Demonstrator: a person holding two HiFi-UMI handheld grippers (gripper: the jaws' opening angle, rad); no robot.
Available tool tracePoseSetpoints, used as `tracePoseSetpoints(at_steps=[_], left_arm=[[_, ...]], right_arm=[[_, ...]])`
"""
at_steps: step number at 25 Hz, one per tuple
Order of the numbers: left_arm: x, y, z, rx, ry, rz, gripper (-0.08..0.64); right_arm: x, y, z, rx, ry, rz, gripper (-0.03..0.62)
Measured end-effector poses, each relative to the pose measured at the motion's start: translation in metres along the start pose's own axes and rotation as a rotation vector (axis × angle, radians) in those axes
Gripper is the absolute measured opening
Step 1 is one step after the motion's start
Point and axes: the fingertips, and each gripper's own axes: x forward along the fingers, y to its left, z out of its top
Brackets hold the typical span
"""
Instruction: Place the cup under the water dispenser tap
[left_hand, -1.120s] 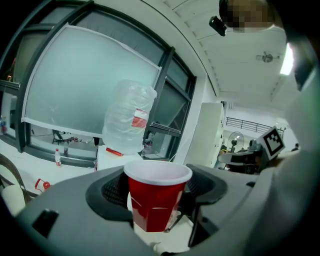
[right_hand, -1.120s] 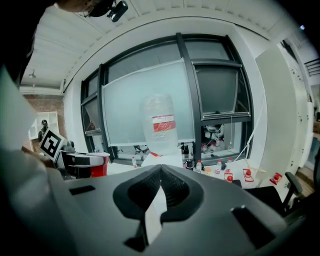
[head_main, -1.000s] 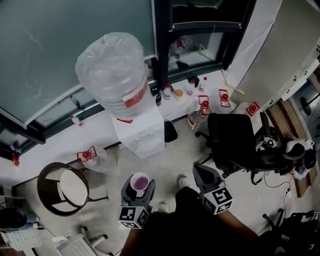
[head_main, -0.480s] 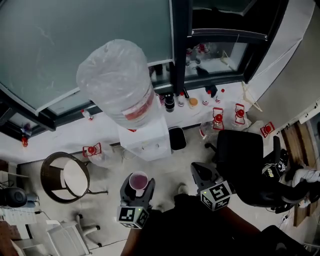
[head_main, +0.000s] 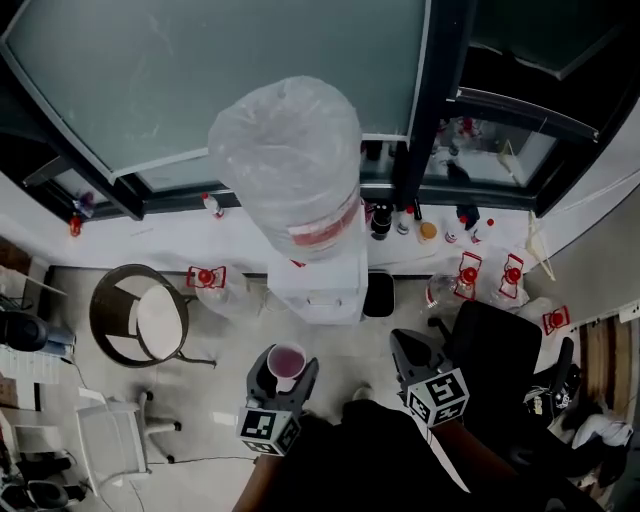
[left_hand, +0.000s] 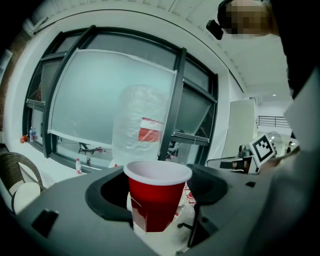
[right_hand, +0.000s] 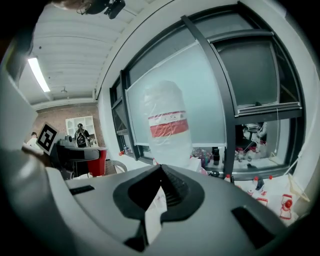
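Note:
A red plastic cup (head_main: 286, 362) with a white inside hangs above the floor, and my left gripper (head_main: 284, 364) is shut on it. In the left gripper view the cup (left_hand: 156, 197) stands upright between the two dark jaws. The water dispenser (head_main: 322, 285), a white cabinet under a large clear bottle (head_main: 290, 165) with a red label, stands just beyond the cup by the window. My right gripper (head_main: 402, 345) is at the lower right, apart from the cup. Its jaws meet at the tips with nothing between them in the right gripper view (right_hand: 159, 169).
A black office chair (head_main: 500, 350) stands right of the right gripper. A round wicker chair (head_main: 140, 318) and a white folding chair (head_main: 110, 435) are at the left. A black bin (head_main: 378, 293) sits beside the dispenser. Small bottles (head_main: 420, 225) line the window sill.
The view has swung, so the dispenser now sits nearer the picture's middle, straight beyond the cup. Both grippers moved along with it; the cup stays in the left one.

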Motion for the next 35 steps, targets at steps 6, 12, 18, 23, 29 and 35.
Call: tracePoseSetpoints(at_steps=[6, 12, 18, 23, 29, 35], left_arm=[[-0.013, 0.030, -0.008, -0.053, 0.005, 0.047, 0.334], [-0.014, 0.069, -0.023, -0.086, 0.009, 0.018, 0.334], [-0.010, 0.118, -0.023, -0.081, 0.040, -0.046, 0.334], [-0.003, 0.151, -0.021, -0.061, 0.057, -0.116, 0.334], [0.016, 0.178, -0.031, -0.063, 0.078, -0.193, 0.334], [0.032, 0.203, -0.068, -0.082, 0.127, -0.237, 0.334]], right_arm=[[0.025, 0.021, -0.009, -0.025, 0.057, 0.050, -0.002], [0.049, 0.047, -0.011, -0.071, 0.086, 0.062, -0.002], [0.078, 0.085, -0.007, -0.064, 0.127, 0.033, -0.002], [0.109, 0.120, -0.001, -0.080, 0.119, 0.040, -0.002], [0.142, 0.138, -0.008, -0.082, 0.159, -0.031, -0.002], [0.144, 0.143, -0.031, -0.067, 0.214, -0.110, -0.002]])
